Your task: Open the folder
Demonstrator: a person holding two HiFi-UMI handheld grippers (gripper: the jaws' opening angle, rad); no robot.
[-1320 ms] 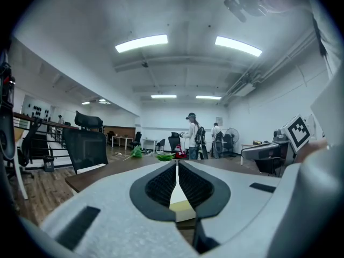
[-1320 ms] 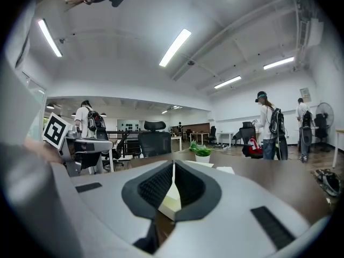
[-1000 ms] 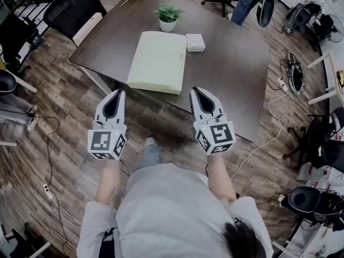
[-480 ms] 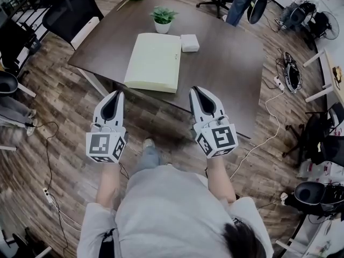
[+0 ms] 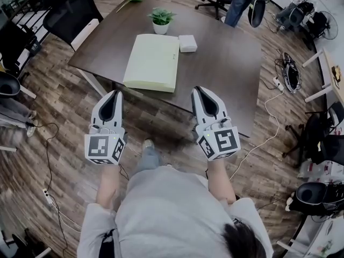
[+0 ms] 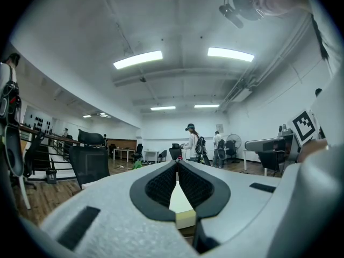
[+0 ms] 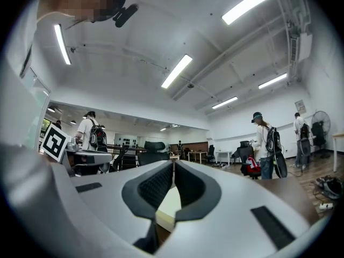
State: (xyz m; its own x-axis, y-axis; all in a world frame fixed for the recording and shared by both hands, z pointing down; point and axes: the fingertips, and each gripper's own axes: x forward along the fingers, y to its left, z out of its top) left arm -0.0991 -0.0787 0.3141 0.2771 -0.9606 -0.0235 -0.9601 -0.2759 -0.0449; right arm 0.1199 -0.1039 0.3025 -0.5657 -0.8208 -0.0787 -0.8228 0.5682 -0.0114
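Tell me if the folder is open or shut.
Shut: the folder lies flat on the table, cover down. Left gripper and right gripper are both short of it.

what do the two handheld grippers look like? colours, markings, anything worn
Both the left gripper and right gripper have pale grey shells tapering to a point, with black textured pads inside. Each carries a white cube with black square markers at the rear. The person wears a light grey top.

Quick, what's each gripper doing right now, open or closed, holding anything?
Left gripper: closed, holding nothing.
Right gripper: closed, holding nothing.
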